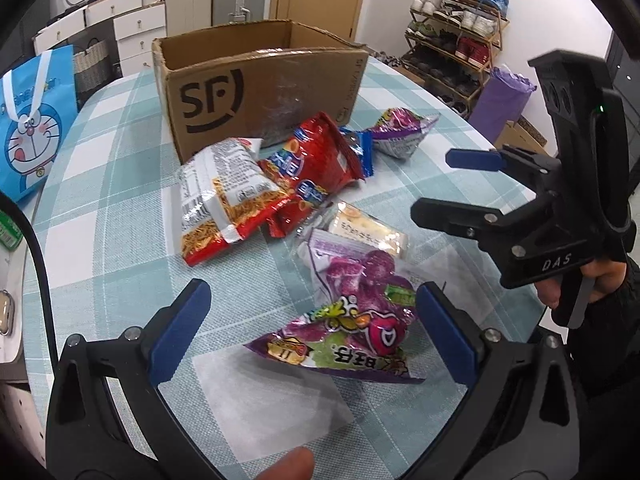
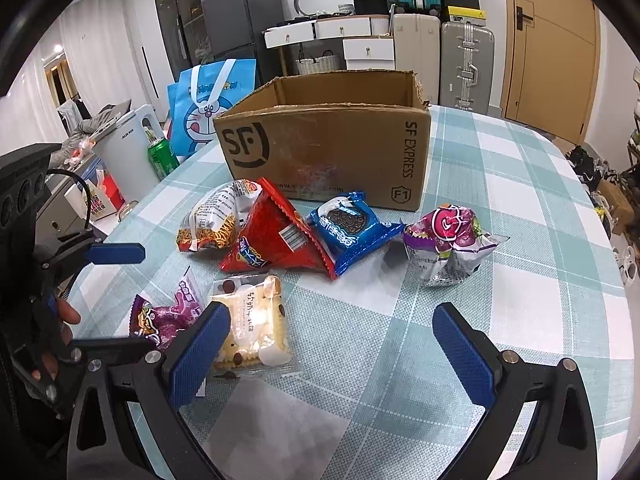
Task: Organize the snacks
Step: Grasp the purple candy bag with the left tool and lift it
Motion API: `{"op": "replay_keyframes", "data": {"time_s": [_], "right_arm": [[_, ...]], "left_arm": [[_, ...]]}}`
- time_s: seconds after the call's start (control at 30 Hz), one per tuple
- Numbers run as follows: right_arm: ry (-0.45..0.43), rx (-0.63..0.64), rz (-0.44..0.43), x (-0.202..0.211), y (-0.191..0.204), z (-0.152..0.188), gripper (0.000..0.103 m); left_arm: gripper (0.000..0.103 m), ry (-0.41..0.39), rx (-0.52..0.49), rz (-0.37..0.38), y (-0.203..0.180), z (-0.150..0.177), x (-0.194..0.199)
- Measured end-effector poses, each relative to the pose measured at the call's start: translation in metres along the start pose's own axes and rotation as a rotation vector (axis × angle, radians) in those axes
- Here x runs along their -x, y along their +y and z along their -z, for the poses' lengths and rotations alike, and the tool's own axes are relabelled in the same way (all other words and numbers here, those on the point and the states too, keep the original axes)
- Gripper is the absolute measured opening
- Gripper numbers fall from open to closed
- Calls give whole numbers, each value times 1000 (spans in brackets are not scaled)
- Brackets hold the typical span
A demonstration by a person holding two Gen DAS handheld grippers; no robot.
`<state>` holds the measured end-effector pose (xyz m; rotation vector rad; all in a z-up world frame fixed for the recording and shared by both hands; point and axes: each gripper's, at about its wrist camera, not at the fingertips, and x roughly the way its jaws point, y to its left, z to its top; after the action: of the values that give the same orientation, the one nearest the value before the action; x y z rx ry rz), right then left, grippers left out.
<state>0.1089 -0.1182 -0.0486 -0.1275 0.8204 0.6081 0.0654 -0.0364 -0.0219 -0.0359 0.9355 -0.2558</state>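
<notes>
Several snack packs lie on the checked table in front of an open cardboard box (image 1: 260,84) (image 2: 324,148). My left gripper (image 1: 312,332) is open just above a purple candy bag (image 1: 352,328), which also shows in the right wrist view (image 2: 168,316). My right gripper (image 2: 332,348) is open and empty, its left finger beside a clear biscuit pack (image 2: 252,324) (image 1: 372,232). The right gripper also shows in the left wrist view (image 1: 444,184). Farther back lie a noodle-snack bag (image 1: 220,200) (image 2: 216,216), a red bag (image 1: 316,164) (image 2: 276,236), a blue Oreo pack (image 2: 348,228) (image 1: 360,148) and a second purple bag (image 2: 448,240) (image 1: 400,128).
A blue Doraemon bag (image 1: 32,120) (image 2: 208,100) stands off the table's left edge, with a green can (image 2: 160,156) near it. A shoe rack (image 1: 452,36) stands at the back right. Suitcases (image 2: 464,60) and drawers stand behind the box.
</notes>
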Motion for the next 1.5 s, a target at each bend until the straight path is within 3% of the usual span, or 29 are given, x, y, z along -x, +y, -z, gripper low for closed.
{"op": "replay_keyframes", "data": {"time_s": [0.47,0.67,0.77,0.83,1.1,1.5], "right_arm": [[23,-17,-9,-6,-5,2,103],[41,-28,-4,-11,-8,4,103],[51,-34,-9,-13,-9,5,103],[57,-33,-11,-14,-10,6,103],[97,21,-61,-22,7,11,103],[118,105,-70,-32,33,16,102]], "left_arm": [[102,72,-72,21,-21,9,-20],[102,107,-32,-14,-10,10,-31],[97,113,-3,2,0,10,-33],[89,108,1,10,5,11,-31],[89,86,13,6,19,12,-24],[88,40,17,-10,32,13,-9]]}}
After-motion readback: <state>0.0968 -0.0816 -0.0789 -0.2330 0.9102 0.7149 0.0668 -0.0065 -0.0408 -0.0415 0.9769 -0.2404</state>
